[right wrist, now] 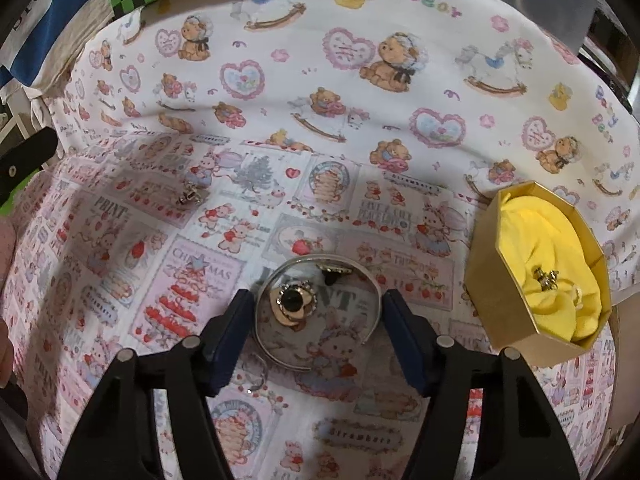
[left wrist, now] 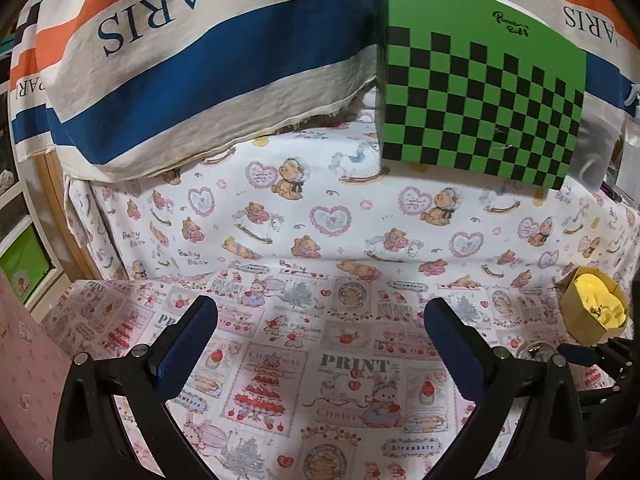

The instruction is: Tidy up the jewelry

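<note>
Jewelry dish: a little clear round dish [right wrist: 316, 304] sits on the worktop, between the two fingers of the right claw [right wrist: 318, 316]. A gold and black piece [right wrist: 291, 307] lies inside it.
Right claw: spread apart around the dish. The left finger looks to be at the rim; the right one is just beside it. No real pinch yet, I think.
Gold box: to the right [right wrist: 536, 264], with yellow cloth and small gold bits already inside.
Loose piece: a small silver thing [right wrist: 188, 196] far left on the printed cloth [right wrist: 120, 280].
Left claw: spread wide [left wrist: 320, 320], holding nothing.
Left to do: dish pieces and the loose one.
</note>
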`<state>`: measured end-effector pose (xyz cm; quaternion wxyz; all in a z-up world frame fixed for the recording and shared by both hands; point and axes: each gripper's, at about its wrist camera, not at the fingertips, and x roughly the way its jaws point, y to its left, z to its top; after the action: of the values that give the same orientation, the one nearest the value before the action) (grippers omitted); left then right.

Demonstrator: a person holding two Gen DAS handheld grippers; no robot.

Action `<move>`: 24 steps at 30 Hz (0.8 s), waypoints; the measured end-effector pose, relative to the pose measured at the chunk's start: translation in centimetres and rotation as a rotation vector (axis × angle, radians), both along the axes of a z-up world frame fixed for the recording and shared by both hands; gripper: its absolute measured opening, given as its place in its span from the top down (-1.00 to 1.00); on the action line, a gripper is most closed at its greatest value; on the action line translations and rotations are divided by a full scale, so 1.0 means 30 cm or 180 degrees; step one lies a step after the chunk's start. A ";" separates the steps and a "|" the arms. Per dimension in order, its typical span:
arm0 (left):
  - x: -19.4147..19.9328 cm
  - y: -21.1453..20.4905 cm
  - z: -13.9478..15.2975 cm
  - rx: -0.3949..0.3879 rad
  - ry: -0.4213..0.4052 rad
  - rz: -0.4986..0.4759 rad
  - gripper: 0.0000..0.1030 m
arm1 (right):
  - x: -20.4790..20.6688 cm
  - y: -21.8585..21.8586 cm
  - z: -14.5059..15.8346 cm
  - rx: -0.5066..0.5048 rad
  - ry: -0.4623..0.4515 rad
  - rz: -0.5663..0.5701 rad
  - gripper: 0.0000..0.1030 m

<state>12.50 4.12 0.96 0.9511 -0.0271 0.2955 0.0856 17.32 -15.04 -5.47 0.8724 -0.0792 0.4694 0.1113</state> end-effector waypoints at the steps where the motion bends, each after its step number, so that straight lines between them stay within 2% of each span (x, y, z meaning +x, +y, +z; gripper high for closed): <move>1: -0.002 -0.003 0.000 0.0008 0.0004 -0.0020 -0.99 | -0.010 -0.022 0.019 0.0031 -0.0020 -0.0004 -0.24; 4: -0.003 -0.005 0.000 -0.0042 0.0023 -0.0058 -0.99 | -0.046 -0.073 0.067 0.0182 -0.0140 -0.0013 -0.24; 8: 0.003 -0.008 -0.009 -0.0216 0.0101 -0.0159 -0.99 | -0.118 -0.163 0.142 0.0548 -0.0375 -0.0070 -0.24; 10: 0.016 -0.016 -0.017 -0.0317 0.0203 -0.0254 -0.88 | -0.138 -0.217 0.180 0.0692 -0.0484 -0.0135 -0.24; 12: 0.028 -0.011 -0.026 -0.0683 0.0381 -0.0520 -0.75 | -0.158 -0.258 0.207 0.0778 -0.0585 -0.0217 -0.24; 14: 0.032 -0.011 -0.028 -0.0879 0.0408 -0.0605 -0.69 | -0.168 -0.291 0.222 0.0870 -0.0627 -0.0286 -0.24; 17: 0.062 -0.051 -0.040 -0.0664 0.0467 -0.0589 -0.46 | -0.174 -0.335 0.249 0.0908 -0.0641 -0.0328 -0.24; 19: 0.096 -0.087 -0.054 -0.0507 0.0563 -0.0616 -0.21 | -0.167 -0.353 0.252 0.0874 -0.0664 -0.0400 -0.25; 24: 0.166 -0.173 -0.095 -0.0239 0.0777 -0.0728 -0.18 | -0.132 -0.402 0.233 0.0950 -0.0631 -0.0543 -0.25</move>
<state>17.46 -1.06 -1.89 0.9100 -0.0182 0.4130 -0.0316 13.36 -27.10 1.52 0.9227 0.0805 0.3645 0.0969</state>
